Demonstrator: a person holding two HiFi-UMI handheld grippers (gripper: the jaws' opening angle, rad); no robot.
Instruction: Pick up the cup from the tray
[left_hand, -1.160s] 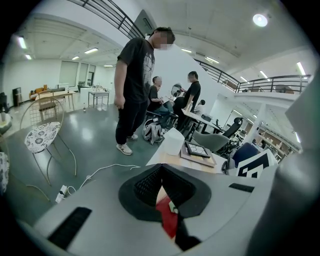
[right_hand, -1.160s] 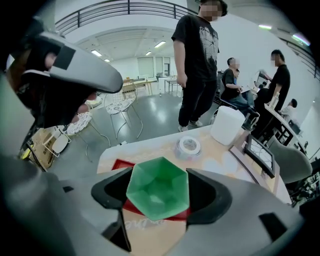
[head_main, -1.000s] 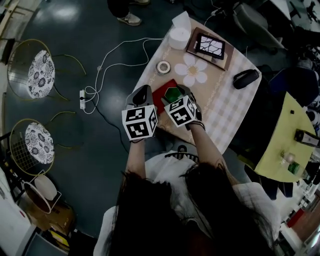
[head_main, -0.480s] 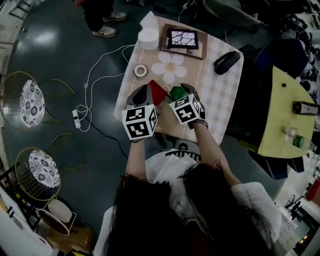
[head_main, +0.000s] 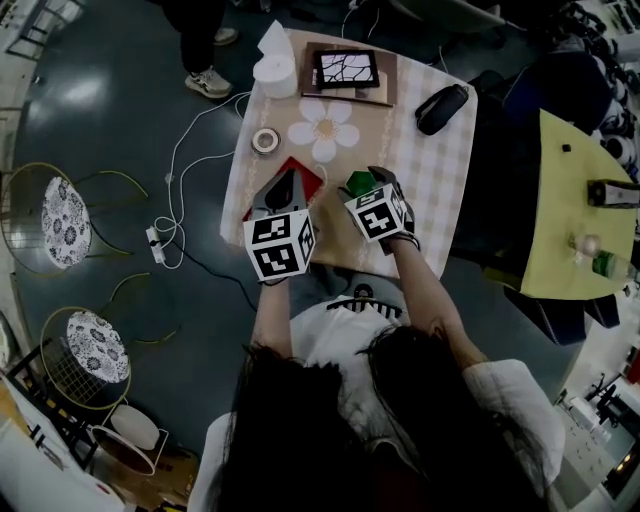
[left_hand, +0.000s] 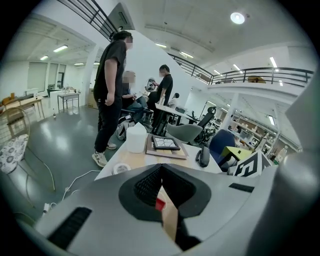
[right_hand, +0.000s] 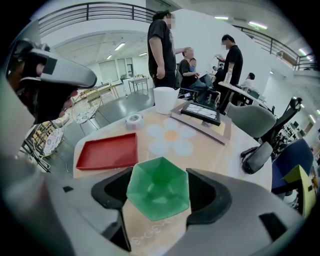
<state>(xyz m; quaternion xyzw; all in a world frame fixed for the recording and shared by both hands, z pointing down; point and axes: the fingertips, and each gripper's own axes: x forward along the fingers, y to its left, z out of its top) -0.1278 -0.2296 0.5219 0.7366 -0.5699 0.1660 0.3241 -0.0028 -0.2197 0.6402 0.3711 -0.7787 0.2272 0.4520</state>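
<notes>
A green hexagonal cup (right_hand: 159, 187) sits between the jaws of my right gripper (right_hand: 160, 186), which is shut on it. In the head view the cup (head_main: 358, 183) shows just ahead of the right gripper (head_main: 366, 186), to the right of the red tray (head_main: 298, 168). The right gripper view shows the tray (right_hand: 107, 151) lying bare on the table, left of the cup. My left gripper (head_main: 285, 188) hangs over the tray's near part. Its jaws meet at the tips in the left gripper view (left_hand: 160, 169), shut with nothing held.
On the tan table (head_main: 440, 190) lie a flower-shaped mat (head_main: 323, 130), a tape roll (head_main: 264, 140), a white cylinder (head_main: 273, 72), a framed tablet (head_main: 346, 70) and a black case (head_main: 441, 108). A yellow table (head_main: 570, 220) stands to the right. A person (left_hand: 111, 95) stands at the far end.
The right gripper has carried the green cup from over the tray's right part to the right of the tray. The head view has shifted, so the table sits higher in the picture.
</notes>
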